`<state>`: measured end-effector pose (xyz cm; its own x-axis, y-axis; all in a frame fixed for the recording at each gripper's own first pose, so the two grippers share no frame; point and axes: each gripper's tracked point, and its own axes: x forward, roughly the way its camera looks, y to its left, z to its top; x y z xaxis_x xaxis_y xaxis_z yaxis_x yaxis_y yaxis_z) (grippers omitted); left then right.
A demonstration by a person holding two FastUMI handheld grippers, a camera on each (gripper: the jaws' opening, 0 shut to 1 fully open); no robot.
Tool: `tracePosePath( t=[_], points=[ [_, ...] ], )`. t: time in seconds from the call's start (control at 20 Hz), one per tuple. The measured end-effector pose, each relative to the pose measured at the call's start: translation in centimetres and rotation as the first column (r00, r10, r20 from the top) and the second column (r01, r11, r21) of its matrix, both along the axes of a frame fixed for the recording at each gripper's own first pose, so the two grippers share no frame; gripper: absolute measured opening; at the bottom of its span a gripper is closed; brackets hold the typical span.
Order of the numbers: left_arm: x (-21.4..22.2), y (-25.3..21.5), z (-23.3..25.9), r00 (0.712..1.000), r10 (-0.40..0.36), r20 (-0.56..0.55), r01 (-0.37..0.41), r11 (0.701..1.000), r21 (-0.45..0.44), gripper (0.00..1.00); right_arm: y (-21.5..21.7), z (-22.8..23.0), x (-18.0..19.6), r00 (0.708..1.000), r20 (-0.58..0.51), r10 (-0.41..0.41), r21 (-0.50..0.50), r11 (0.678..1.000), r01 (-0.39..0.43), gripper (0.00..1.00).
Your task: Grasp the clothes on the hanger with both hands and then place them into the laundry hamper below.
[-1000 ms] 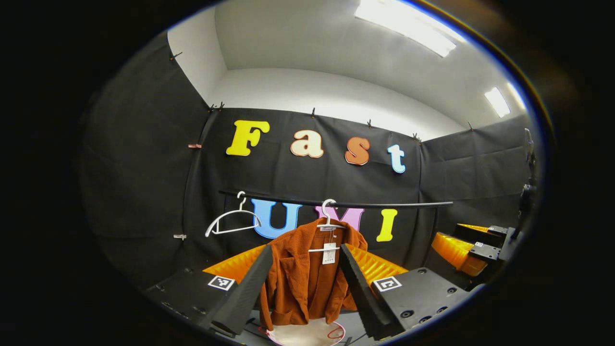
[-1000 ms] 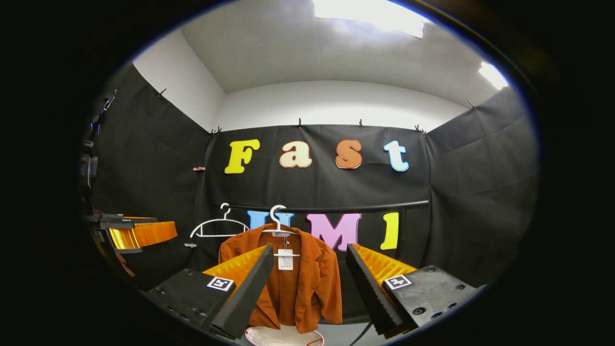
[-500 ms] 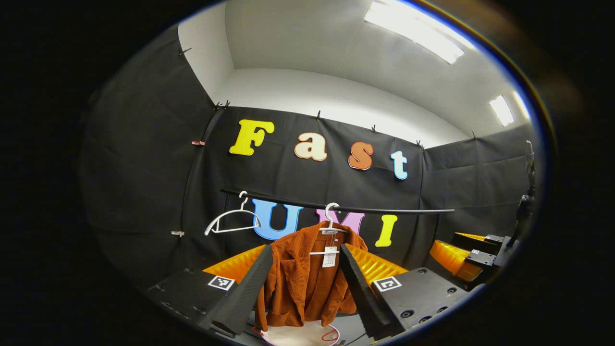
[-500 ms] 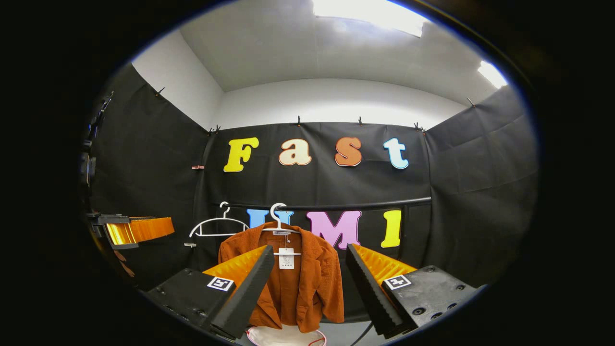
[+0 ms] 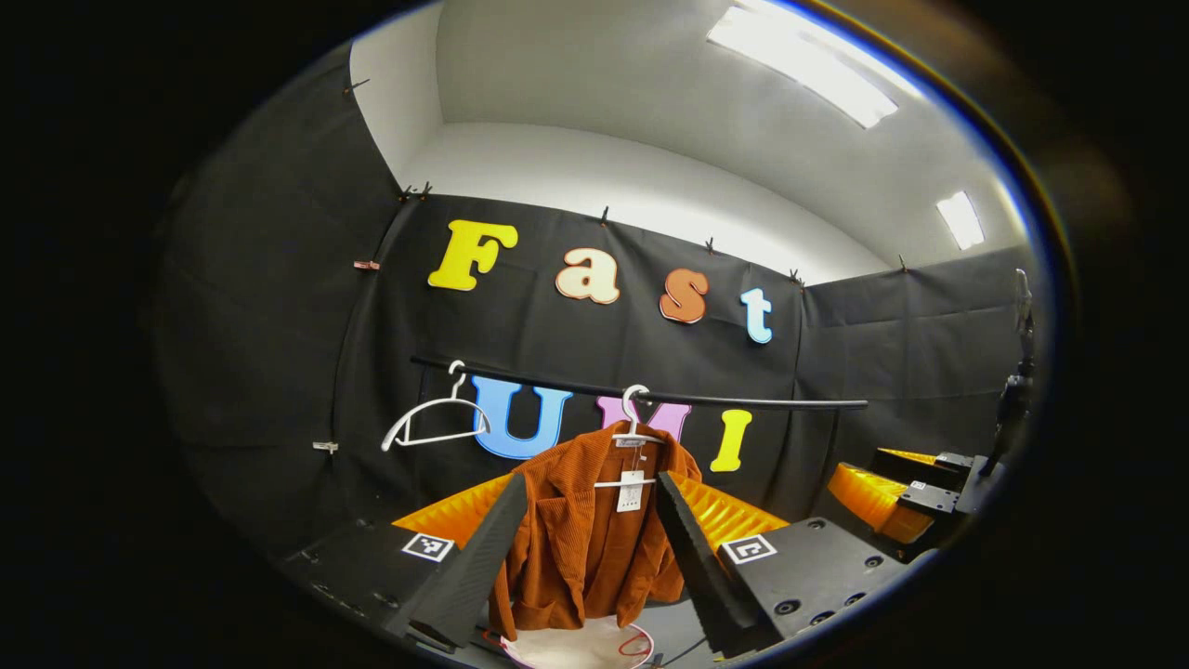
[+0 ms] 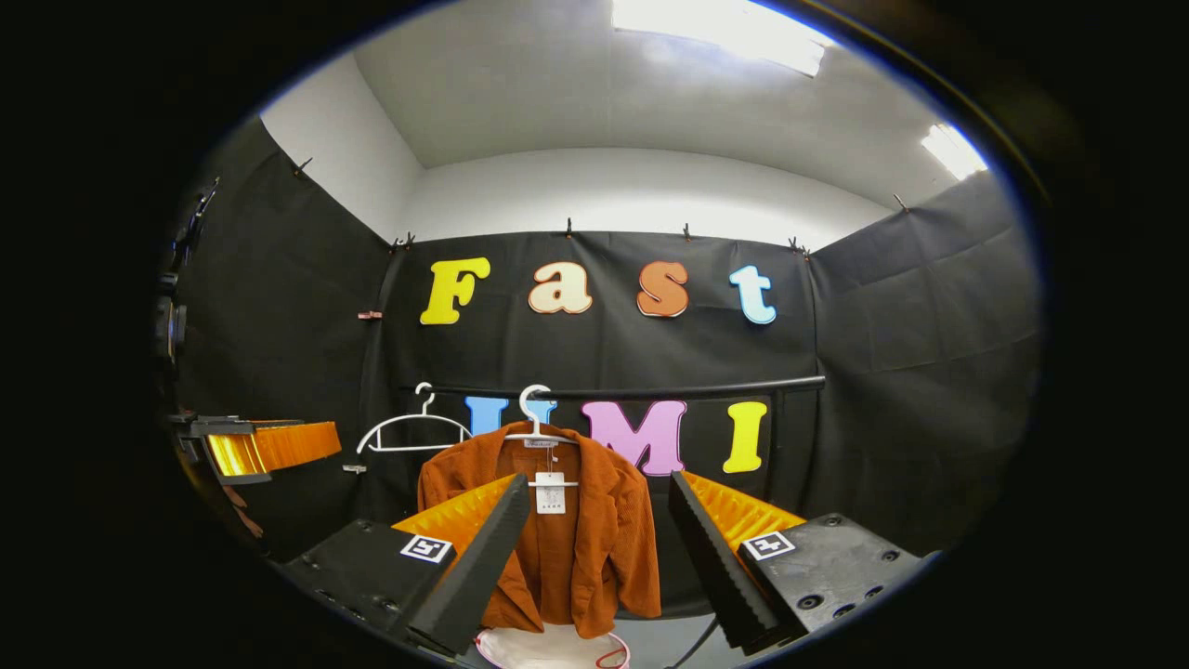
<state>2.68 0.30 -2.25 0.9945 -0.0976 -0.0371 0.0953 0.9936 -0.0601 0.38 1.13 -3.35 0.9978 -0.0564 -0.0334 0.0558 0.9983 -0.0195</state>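
A rust-orange corduroy jacket (image 5: 581, 539) (image 6: 567, 548) hangs on a white hanger (image 5: 633, 429) (image 6: 536, 429) from a black rail (image 5: 743, 401) (image 6: 687, 388). A white tag dangles at its collar. Below it stands a white laundry hamper (image 5: 581, 646) (image 6: 548, 648) with a red-edged rim. In the left gripper view my left gripper (image 5: 587, 497) is open, some way in front of the jacket, framing it. My right gripper (image 6: 596, 492) is open too, with the jacket a little left of its gap. The right gripper (image 5: 892, 497) also appears far right in the left gripper view, and the left gripper (image 6: 265, 449) far left in the right gripper view.
An empty white hanger (image 5: 432, 423) (image 6: 409, 432) hangs on the rail to the left of the jacket. Black cloth walls close in the booth at the back and on both sides. A rail post (image 6: 776, 446) stands at the right end.
Both cameras shifted slightly: the jacket has drifted a little left in both views. Both grippers stay open and apart from the jacket.
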Motion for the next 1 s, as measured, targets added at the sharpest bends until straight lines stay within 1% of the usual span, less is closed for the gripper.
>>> tracePosePath(
  t=[0.15,0.25,0.4,0.5,0.65,0.75,0.8,0.9,1.0],
  points=[
    [0.7,0.3,-2.0,0.999,-0.010,-0.039,0.010,1.000,-0.007,0.89,-0.4,-1.3,0.0,0.999,-0.024,-0.022,-0.007,1.000,0.022,0.99],
    [1.4,0.0,-3.1,0.998,-0.022,-0.063,0.022,1.000,-0.009,0.89,-0.5,-2.2,1.0,0.999,-0.032,-0.023,0.000,1.000,0.023,0.97],
    [3.4,0.3,-4.5,0.997,-0.003,-0.073,0.003,1.000,0.004,0.89,-0.8,-4.0,3.8,0.999,-0.040,-0.008,0.011,1.000,0.009,0.97],
    [5.3,0.1,-5.5,0.997,0.005,-0.079,-0.004,1.000,0.008,0.89,-1.2,-5.8,6.4,0.999,-0.042,0.008,0.012,1.000,-0.007,0.97],
    [9.0,0.4,-7.3,0.997,0.044,-0.067,-0.044,0.999,0.004,0.89,-1.5,-9.4,11.7,0.997,-0.049,0.056,-0.006,0.998,-0.057,0.97],
    [11.6,0.5,-9.3,0.994,0.078,-0.079,-0.079,0.997,-0.005,0.89,-1.2,-12.7,15.1,0.989,-0.087,0.116,0.005,0.993,-0.116,0.97],
    [12.7,0.5,-10.4,0.992,0.090,-0.089,-0.091,0.996,-0.012,0.89,-1.3,-14.1,16.8,0.985,-0.106,0.138,0.015,0.990,-0.137,0.99],
    [14.6,0.8,-12.4,0.986,0.125,-0.114,-0.128,0.992,-0.019,0.89,-1.3,-16.3,19.6,0.974,-0.127,0.186,0.059,0.982,-0.179,0.98],
    [16.0,1.4,-14.3,0.977,0.165,-0.136,-0.169,0.986,-0.015,0.89,-1.2,-18.1,21.4,0.963,-0.147,0.228,0.088,0.972,-0.217,0.98]
  ],
)
